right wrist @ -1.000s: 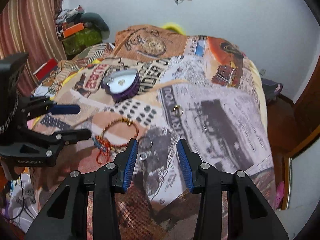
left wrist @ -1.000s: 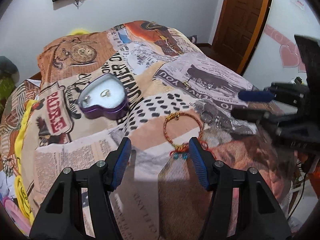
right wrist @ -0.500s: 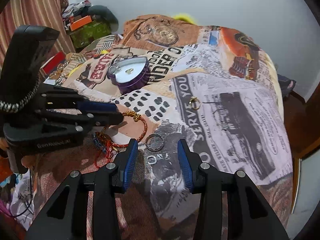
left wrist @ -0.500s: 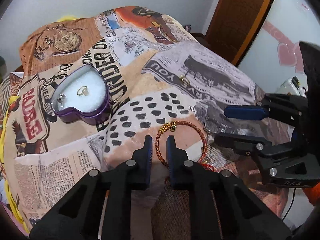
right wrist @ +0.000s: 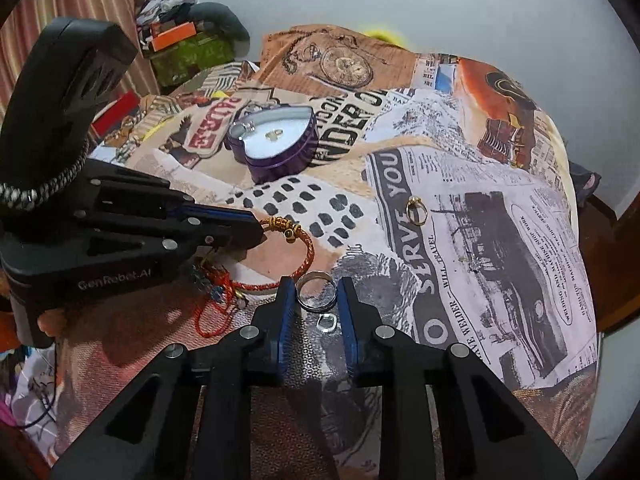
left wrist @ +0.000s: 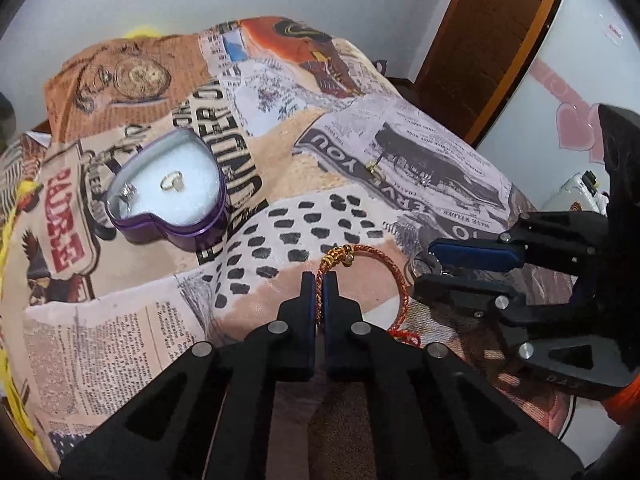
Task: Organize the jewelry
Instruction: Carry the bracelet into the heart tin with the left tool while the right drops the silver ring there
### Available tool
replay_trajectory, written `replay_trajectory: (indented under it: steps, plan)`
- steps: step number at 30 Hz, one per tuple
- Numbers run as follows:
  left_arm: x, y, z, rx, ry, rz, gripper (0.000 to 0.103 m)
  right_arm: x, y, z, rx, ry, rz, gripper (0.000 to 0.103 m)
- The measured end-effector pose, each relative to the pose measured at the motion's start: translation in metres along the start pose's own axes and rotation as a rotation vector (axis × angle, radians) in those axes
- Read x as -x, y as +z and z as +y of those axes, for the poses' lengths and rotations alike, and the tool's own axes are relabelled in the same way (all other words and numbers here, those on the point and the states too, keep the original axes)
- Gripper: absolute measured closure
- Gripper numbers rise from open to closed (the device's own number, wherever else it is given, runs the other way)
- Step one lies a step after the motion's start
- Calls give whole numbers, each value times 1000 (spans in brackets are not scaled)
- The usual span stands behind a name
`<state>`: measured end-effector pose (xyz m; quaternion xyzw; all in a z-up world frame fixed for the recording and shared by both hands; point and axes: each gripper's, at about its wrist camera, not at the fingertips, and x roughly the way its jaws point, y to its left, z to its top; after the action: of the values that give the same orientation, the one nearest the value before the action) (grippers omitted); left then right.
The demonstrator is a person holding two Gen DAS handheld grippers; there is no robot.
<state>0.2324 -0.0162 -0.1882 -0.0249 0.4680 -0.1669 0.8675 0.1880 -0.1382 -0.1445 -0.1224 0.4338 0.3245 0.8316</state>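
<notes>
L gripper (left wrist: 319, 285) fingers went from wide to clamped on bracelet (left wrist: 362, 280) near heart box (left wrist: 172, 196); R gripper (right wrist: 316, 294) fingers part-open (straddling silver ring (right wrist: 316, 285), nothing held). Lift next, prob.

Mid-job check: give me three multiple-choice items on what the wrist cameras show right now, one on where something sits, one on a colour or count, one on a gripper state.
1. Where is the silver ring?
A. Inside the heart box
B. On the bedspread between the right gripper's fingers
C. Held by the left gripper

2. How many rings lie on the white pad of the purple heart-shaped box?
A. None
B. Two
C. Five

3. What is the left gripper doing?
A. Shut on the red-and-gold bracelet
B. Wide open above the box
C. Shut on a gold ring

Answers:
1 B: the right gripper is open, its fingers either side of the ring, which rests on the bedspread.
2 B: a gold one mid-pad and a silver one near the edge.
3 A: its fingers pinch the braided band near the gold clasp.
</notes>
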Motion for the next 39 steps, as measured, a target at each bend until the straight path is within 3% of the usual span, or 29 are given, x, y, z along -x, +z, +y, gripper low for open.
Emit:
replay_trajectory:
  steps: [12, 22, 30, 39]
  plan:
    - [59, 14, -4, -8, 18, -146, 102, 35, 18, 4, -18, -33, -93, 83]
    - [98, 18, 23, 39, 80, -234, 102, 46, 35, 11, -12, -31, -146, 83]
    - [109, 11, 55, 80, 157, -257, 101, 37, 50, 18, 12, -8, -157, 83]
    - [99, 11, 86, 121, 192, -254, 102, 19, 69, 26, 33, 14, -151, 83]
